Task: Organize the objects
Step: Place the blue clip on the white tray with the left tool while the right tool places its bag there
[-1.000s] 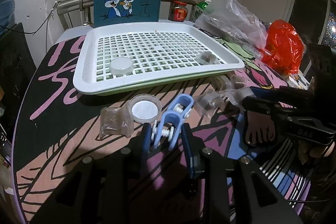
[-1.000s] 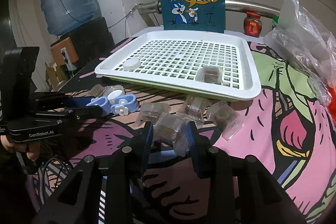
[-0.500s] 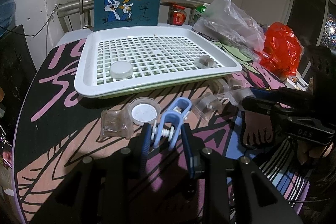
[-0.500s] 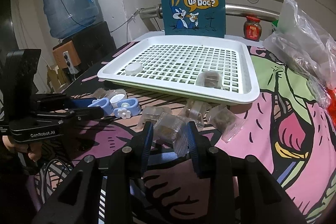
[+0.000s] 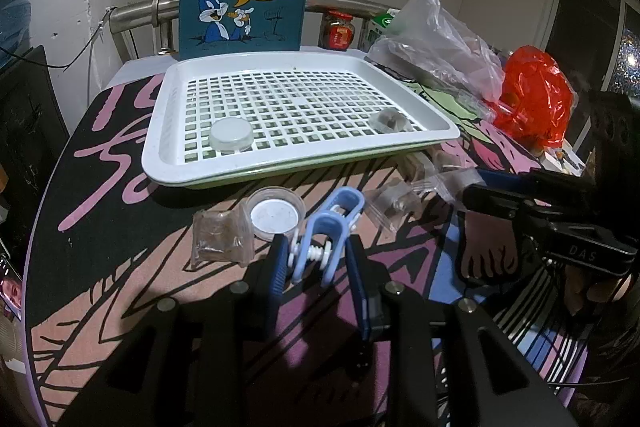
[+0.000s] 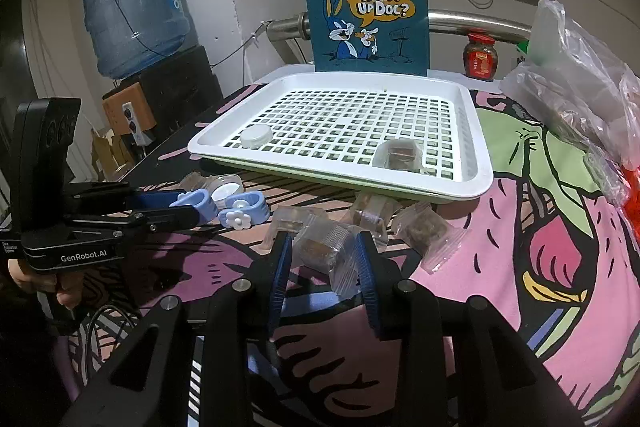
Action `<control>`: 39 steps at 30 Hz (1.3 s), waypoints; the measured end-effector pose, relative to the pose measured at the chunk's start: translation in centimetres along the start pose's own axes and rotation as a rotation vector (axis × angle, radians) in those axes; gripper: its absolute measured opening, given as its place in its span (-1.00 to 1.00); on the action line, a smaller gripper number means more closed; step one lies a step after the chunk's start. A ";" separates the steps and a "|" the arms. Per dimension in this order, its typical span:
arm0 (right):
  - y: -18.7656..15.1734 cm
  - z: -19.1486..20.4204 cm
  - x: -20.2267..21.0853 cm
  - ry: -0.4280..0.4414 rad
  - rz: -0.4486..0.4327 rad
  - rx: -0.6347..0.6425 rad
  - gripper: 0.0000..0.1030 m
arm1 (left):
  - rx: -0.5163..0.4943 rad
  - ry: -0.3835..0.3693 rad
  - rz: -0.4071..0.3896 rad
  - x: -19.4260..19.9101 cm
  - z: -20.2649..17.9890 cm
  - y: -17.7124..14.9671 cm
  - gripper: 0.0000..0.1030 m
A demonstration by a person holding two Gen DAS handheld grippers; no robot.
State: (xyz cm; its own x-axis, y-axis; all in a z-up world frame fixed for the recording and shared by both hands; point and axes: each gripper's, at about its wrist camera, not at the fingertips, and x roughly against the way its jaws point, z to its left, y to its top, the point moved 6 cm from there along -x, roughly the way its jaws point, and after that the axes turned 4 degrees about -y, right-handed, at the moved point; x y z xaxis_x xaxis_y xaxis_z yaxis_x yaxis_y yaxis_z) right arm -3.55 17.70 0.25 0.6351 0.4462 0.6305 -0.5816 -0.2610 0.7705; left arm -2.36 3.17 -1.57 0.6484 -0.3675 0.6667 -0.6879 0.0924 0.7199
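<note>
Left claw [image 5: 316, 267] is closed on a blue clip [image 5: 326, 227], gripping it by the sides near the spring; the clip's free end points ahead toward the tray [image 5: 168, 147]. Right claw [image 6: 322, 259] is closed on a clear packet [image 6: 326, 247] with a brown lump inside, wrapper crumpled between the fingers. Both items sit low over the bench [image 6: 560, 227]; contact with it cannot be told.

Risks, as judged:
- The packet film looks slick and loose. The lump may slide inside the wrapper and the packet could slip out on the carry.
- The clip is held on a rounded, narrow part, so it may twist or pop free if squeezed off-centre.
- More packets [image 6: 424, 231] lie just ahead of the right claw, one partly under the tray edge. A low forward pass could drag them along.
- The tray's front rim stands between each claw and the grid; a low approach would knock it.
- A cup [image 5: 275, 213] and a packet [image 5: 220, 237] lie ahead-left of the left claw and are easily nudged.

Containers: the tray holds a white lid [image 5: 231, 134] ahead-left and one packet [image 5: 388, 121] ahead-right. The cup ahead of the left claw looks empty, showing only a white base.
</note>
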 end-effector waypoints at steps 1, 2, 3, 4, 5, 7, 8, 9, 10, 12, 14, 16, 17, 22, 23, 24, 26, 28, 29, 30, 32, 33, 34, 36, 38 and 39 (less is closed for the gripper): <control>0.0 0.0 0.0 0.001 0.001 -0.001 -0.38 | 0.003 -0.001 -0.001 0.0 0.0 0.0 -0.44; 0.0 -0.1 0.0 0.002 0.000 -0.004 -0.38 | 0.008 -0.003 -0.002 0.1 0.1 0.1 -0.44; 0.0 -0.2 0.0 0.003 0.000 -0.007 -0.38 | 0.015 -0.008 -0.002 0.1 0.2 0.1 -0.44; 0.0 -0.3 0.0 0.004 0.001 -0.011 -0.38 | 0.018 -0.011 -0.003 0.1 0.2 0.1 -0.44; 0.0 -0.4 0.0 0.006 0.003 -0.015 -0.38 | 0.022 -0.016 -0.003 0.1 0.3 0.1 -0.44; 0.0 -0.6 0.0 0.009 0.005 -0.028 -0.38 | 0.028 -0.020 -0.001 0.0 0.4 0.2 -0.44; 0.0 -0.7 0.0 0.011 0.004 -0.036 -0.38 | 0.032 -0.023 -0.001 0.0 0.4 0.2 -0.44; 0.0 -0.9 0.0 0.014 0.002 -0.045 -0.38 | 0.035 -0.023 -0.003 0.0 0.4 0.3 -0.44; 0.1 -1.0 0.1 0.016 -0.001 -0.051 -0.38 | 0.035 -0.023 -0.006 0.1 0.5 0.3 -0.44; 0.3 -1.0 0.2 0.022 -0.006 -0.050 -0.37 | 0.038 -0.017 -0.020 0.5 0.7 0.5 -0.44; 0.8 -1.1 0.6 0.035 -0.011 -0.053 -0.38 | 0.050 -0.020 -0.034 1.0 1.0 1.0 -0.44; 1.6 -1.3 1.3 0.044 -0.028 -0.057 -0.38 | 0.071 -0.023 -0.042 1.4 1.6 1.5 -0.44; 2.0 -1.6 1.7 0.046 -0.038 -0.060 -0.38 | 0.075 -0.017 -0.041 1.6 1.9 1.9 -0.44; 5.3 -3.5 2.8 0.065 -0.084 -0.107 -0.38 | 0.078 0.027 -0.062 2.1 3.6 4.2 -0.44; 5.9 -3.9 2.8 0.068 -0.090 -0.122 -0.37 | 0.082 0.038 -0.071 2.2 4.0 4.8 -0.44; 6.6 -4.4 2.6 0.074 -0.092 -0.141 -0.38 | 0.089 0.052 -0.082 2.1 4.5 5.5 -0.44; 7.6 -5.2 1.9 0.099 -0.087 -0.170 -0.37 | 0.102 0.073 -0.099 1.8 5.4 6.6 -0.44; 8.5 -5.6 0.9 0.116 -0.074 -0.193 -0.38 | 0.129 0.093 -0.102 1.0 6.7 7.4 -0.44; 8.8 -5.7 0.3 0.112 -0.067 -0.196 -0.38 | 0.140 0.106 -0.100 0.6 7.2 7.7 -0.44; 9.0 -5.7 -0.4 0.110 -0.058 -0.199 -0.37 | 0.152 0.117 -0.091 -0.1 7.8 7.8 -0.44; 9.3 -5.5 -1.5 0.117 -0.042 -0.205 -0.37 | 0.159 0.128 -0.073 -0.9 8.4 7.7 -0.44; 9.4 -5.3 -2.1 0.117 -0.035 -0.204 -0.38 | 0.156 0.145 -0.062 -1.5 8.7 7.5 -0.44; 9.4 -5.1 -2.7 0.115 -0.027 -0.200 -0.38 | 0.153 0.154 -0.054 -1.8 8.8 7.4 -0.44; 9.3 -4.5 -3.9 0.107 -0.009 -0.182 -0.37 | 0.152 0.167 -0.029 -2.8 9.1 7.1 -0.44; 9.0 -3.8 -5.0 0.090 0.009 -0.153 -0.37 | 0.146 0.176 -0.018 -3.2 9.1 7.0 -0.44; 8.9 -3.3 -5.7 0.076 0.023 -0.132 -0.37 | 0.138 0.185 -0.014 -3.5 9.1 7.1 -0.44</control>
State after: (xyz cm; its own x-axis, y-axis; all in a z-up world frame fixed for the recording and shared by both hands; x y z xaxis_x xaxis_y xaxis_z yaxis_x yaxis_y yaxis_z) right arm -14.03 15.70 3.16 0.5832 0.5064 0.6352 -0.6606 -0.1595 0.7336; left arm -12.46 -3.35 -0.58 0.6983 -0.1905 0.6900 -0.7082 -0.0435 0.7047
